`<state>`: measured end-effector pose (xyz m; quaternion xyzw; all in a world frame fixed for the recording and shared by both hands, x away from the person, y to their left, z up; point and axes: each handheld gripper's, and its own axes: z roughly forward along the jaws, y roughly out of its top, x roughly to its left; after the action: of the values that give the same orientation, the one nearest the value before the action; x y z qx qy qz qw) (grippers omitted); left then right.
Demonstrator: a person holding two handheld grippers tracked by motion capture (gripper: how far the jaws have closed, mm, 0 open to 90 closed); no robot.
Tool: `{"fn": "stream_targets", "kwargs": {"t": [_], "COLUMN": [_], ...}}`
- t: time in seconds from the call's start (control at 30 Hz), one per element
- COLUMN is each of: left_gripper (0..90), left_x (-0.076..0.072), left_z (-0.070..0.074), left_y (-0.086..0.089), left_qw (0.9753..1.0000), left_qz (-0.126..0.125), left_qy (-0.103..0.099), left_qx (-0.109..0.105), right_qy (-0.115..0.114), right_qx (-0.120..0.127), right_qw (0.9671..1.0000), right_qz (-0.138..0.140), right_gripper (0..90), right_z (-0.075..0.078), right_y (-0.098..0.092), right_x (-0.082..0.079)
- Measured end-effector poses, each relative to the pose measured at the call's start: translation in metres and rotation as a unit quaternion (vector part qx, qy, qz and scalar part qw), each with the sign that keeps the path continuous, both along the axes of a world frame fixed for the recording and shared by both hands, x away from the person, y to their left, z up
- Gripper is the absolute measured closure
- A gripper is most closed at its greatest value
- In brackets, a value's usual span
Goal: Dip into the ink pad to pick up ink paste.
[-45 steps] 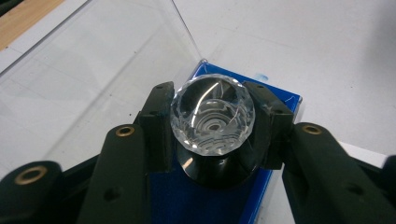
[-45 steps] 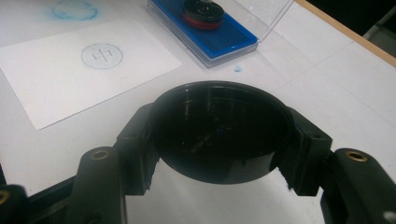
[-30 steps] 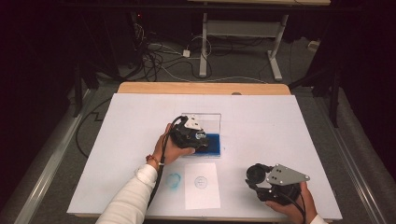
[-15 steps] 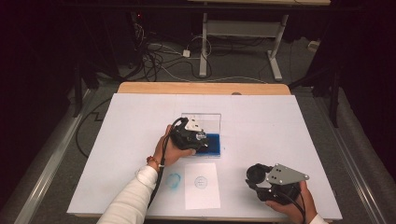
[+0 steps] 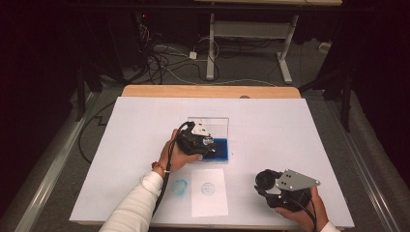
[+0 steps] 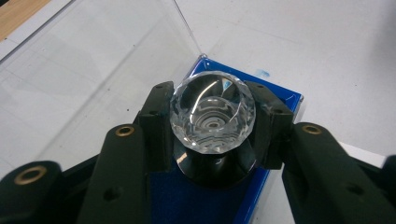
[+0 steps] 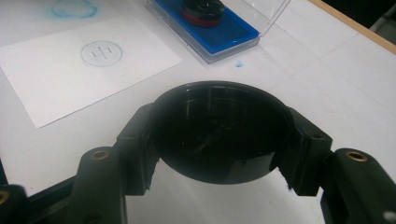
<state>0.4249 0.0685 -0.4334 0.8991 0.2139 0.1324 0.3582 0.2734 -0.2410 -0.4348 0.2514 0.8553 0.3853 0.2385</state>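
Stamp with faceted crystal knob is clamped between the left gripper jaws, its black base pressed on the blue ink pad whose clear lid stands open behind. Just in front of the ink pad lies a white paper sheet bearing a round blue print, a blue smudge beside it. Right of the sheet, well apart from the ink pad, the right gripper is clamped on a black round cap above the table.
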Motion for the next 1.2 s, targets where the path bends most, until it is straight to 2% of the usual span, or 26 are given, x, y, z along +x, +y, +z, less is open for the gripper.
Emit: {"fn": "stream_targets", "kwargs": {"t": [0.33, 0.47, 0.87, 0.97, 1.1, 1.2], "left_gripper": [54.8, 54.8, 54.9, 54.9, 54.9, 54.9], "left_x": [0.001, 0.000, 0.000, 0.000, 0.002, 0.002], "left_z": [-0.001, 0.000, 0.001, 0.001, 0.003, 0.012], "left_y": [0.000, -0.001, -0.002, -0.002, -0.003, -0.004], "left_qw": [0.9999, 1.0000, 1.0000, 1.0000, 0.9999, 1.0000], "left_qz": [0.004, 0.004, 0.004, 0.006, 0.011, 0.010], "left_qy": [0.005, 0.002, -0.001, 0.001, 0.002, -0.001], "left_qx": [-0.008, -0.001, 0.008, 0.003, 0.007, -0.001], "right_qy": [-0.003, -0.011, -0.008, -0.005, -0.004, -0.005], "right_qx": [0.006, 0.010, 0.005, 0.005, 0.005, 0.005], "right_qw": [1.0000, 0.9999, 0.9999, 1.0000, 1.0000, 1.0000], "right_qz": [0.001, 0.004, 0.006, 0.005, 0.003, 0.004], "right_gripper": [38.7, 38.7, 38.6, 38.6, 38.6, 38.7], "right_z": [0.000, 0.003, 0.002, 0.002, 0.002, 0.002], "right_y": [0.000, 0.000, 0.001, 0.000, 0.000, -0.002], "right_x": [-0.001, -0.003, -0.002, -0.002, -0.002, -0.001]}}
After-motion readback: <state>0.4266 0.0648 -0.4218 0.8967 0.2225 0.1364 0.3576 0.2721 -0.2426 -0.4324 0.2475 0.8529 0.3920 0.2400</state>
